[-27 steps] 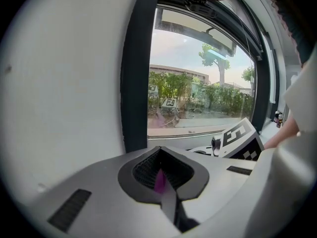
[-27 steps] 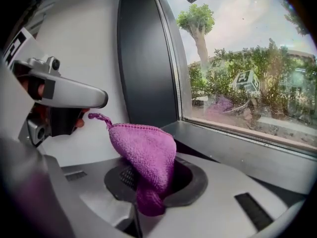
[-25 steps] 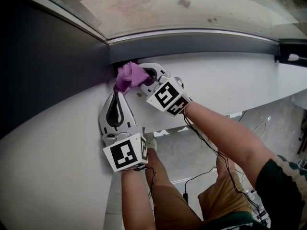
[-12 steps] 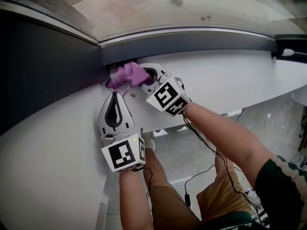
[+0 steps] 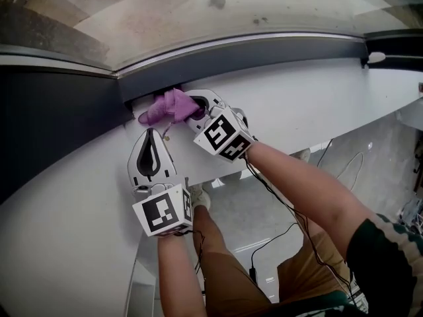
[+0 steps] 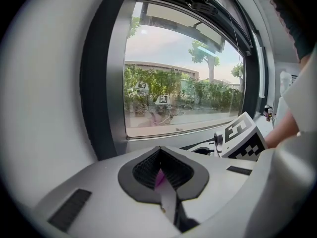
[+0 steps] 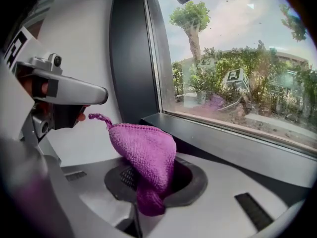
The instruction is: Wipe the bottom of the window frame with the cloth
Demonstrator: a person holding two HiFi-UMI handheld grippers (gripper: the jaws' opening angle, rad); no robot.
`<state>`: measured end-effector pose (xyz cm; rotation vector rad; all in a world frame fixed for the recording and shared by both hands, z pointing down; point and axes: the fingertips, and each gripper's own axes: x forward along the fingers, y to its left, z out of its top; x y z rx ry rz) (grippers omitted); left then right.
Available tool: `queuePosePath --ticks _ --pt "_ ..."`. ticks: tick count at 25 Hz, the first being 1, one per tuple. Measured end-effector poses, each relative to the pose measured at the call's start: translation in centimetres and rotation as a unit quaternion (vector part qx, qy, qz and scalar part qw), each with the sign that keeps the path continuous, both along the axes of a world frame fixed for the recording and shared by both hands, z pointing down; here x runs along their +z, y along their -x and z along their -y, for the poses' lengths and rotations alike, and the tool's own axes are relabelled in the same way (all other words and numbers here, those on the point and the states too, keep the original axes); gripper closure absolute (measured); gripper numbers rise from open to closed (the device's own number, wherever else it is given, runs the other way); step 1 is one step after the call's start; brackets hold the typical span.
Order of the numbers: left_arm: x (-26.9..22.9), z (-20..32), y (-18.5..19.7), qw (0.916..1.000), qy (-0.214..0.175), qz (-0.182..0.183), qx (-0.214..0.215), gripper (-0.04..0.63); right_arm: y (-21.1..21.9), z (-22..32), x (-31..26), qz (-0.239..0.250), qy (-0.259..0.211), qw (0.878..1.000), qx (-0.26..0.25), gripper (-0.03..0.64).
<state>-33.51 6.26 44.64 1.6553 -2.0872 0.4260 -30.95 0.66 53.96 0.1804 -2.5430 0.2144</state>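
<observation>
A purple cloth (image 5: 168, 105) is bunched at the left end of the dark grey bottom window frame (image 5: 277, 53), near the corner. My right gripper (image 5: 192, 108) is shut on the cloth, which stands up out of its jaws (image 7: 146, 155) beside the frame (image 7: 237, 148). A thin tail of cloth (image 7: 94, 117) points left. My left gripper (image 5: 149, 135) lies on the white sill just below the cloth, jaws closed together, its tip a short way from the cloth. Only a sliver of purple (image 6: 159, 177) shows in the slot between its jaws.
The white sill (image 5: 310, 104) runs right along the frame. A dark upright frame and wall (image 5: 53, 131) close off the left side. Glass (image 5: 218, 12) lies behind the frame. A small fitting (image 5: 375, 58) sits at the far right. Cables (image 5: 284, 230) hang below the sill.
The right gripper and cloth have slid a little left toward the corner. The cloth's tail, which hung down to the left gripper's tip a second ago, now sits clear of it.
</observation>
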Motion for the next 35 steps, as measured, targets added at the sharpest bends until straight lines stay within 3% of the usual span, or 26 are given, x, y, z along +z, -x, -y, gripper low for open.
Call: queuePosePath --ticks 8,14,35 --pt "-0.5 2.0 -2.4 0.9999 -0.005 -0.002 0.010 0.586 -3.4 1.8 0.4 0.011 0.021 0.999 0.027 0.529" --pt "1.4 3.9 -6.8 0.9993 0.008 -0.010 0.034 0.586 -7.8 3.1 2.6 0.001 0.033 0.998 0.045 0.529" --pt "0.5 4.9 -8.7 0.9976 0.010 -0.015 0.067 0.586 -11.3 5.1 0.9 -0.010 0.027 0.997 0.070 0.529"
